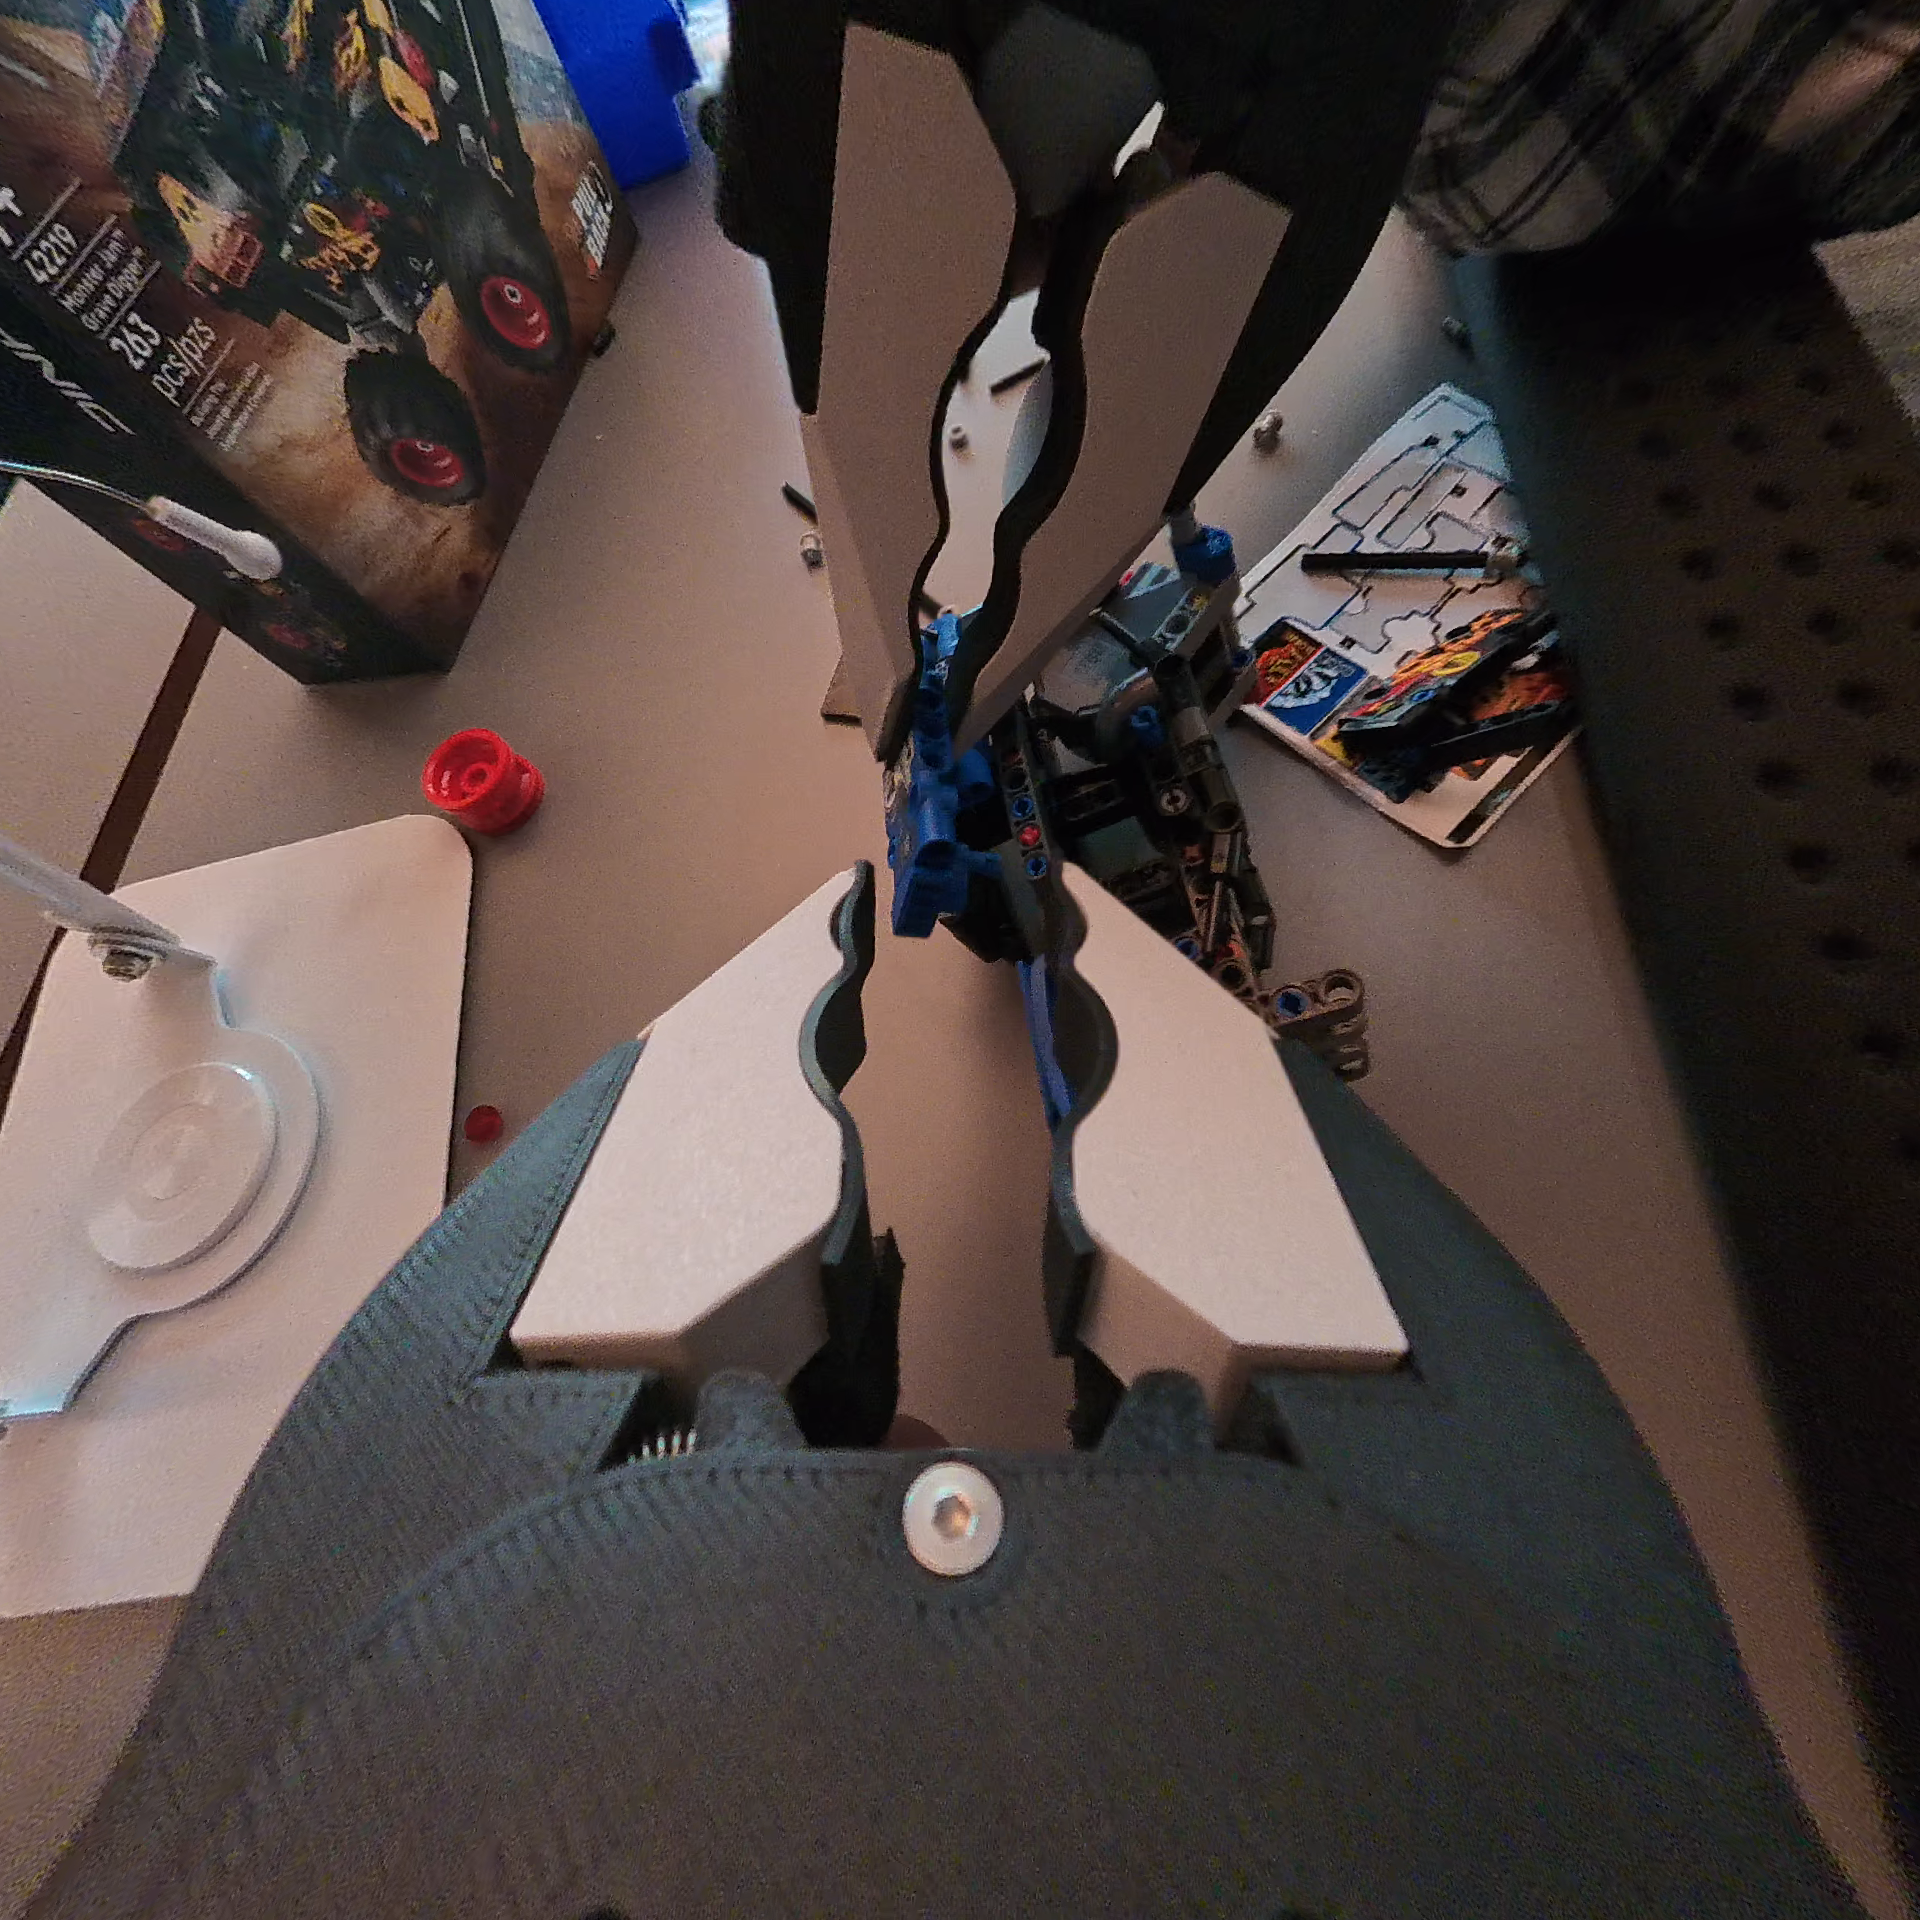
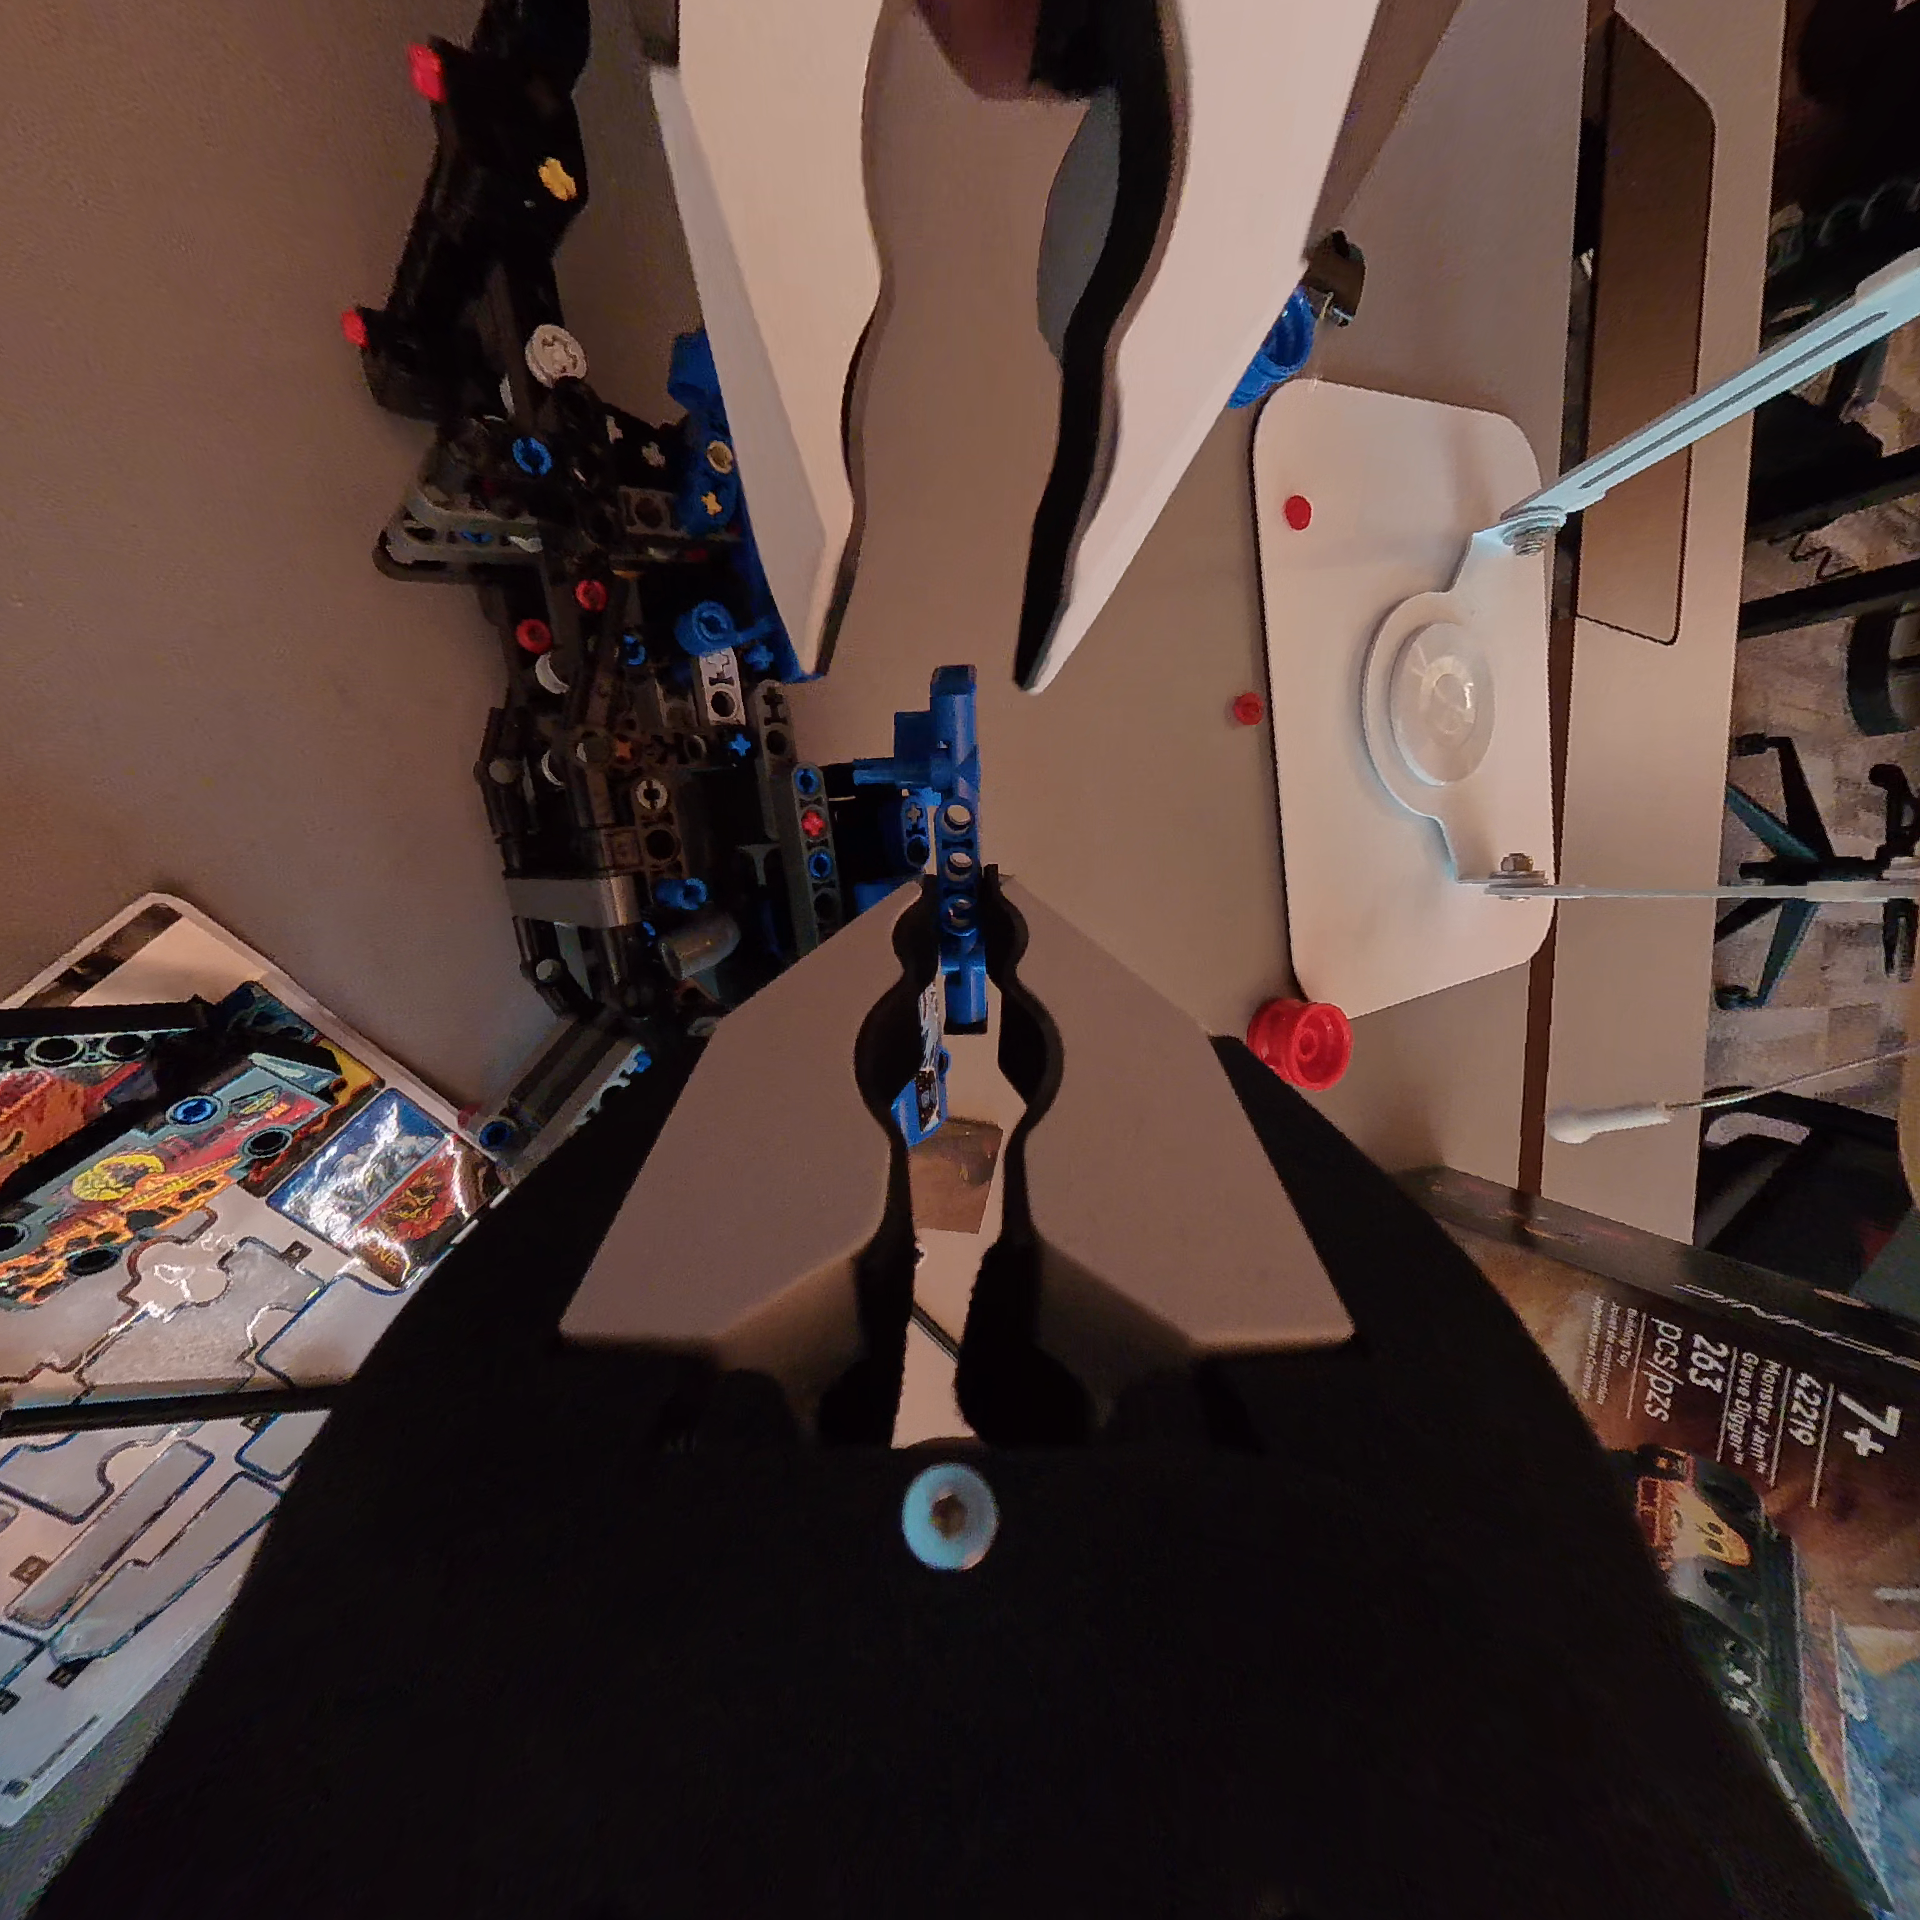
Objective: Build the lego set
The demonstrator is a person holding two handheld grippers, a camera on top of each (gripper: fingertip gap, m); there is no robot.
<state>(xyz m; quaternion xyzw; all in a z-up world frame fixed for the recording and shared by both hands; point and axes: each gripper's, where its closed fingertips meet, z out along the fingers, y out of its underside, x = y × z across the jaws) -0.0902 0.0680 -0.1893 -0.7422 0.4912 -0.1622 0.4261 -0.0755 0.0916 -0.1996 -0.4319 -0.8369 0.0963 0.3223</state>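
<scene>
Item: blue Technic panel piece [image 2: 954, 883], pinched in my right gripper [image 2: 954, 883] beside the dark chassis assembly [image 2: 644, 748] on the table [image 2: 208, 520]. My left gripper [image 1: 961, 883] is spread, empty, just beside it. Step, I judge: attaching panel. Next: align pins, press.
</scene>
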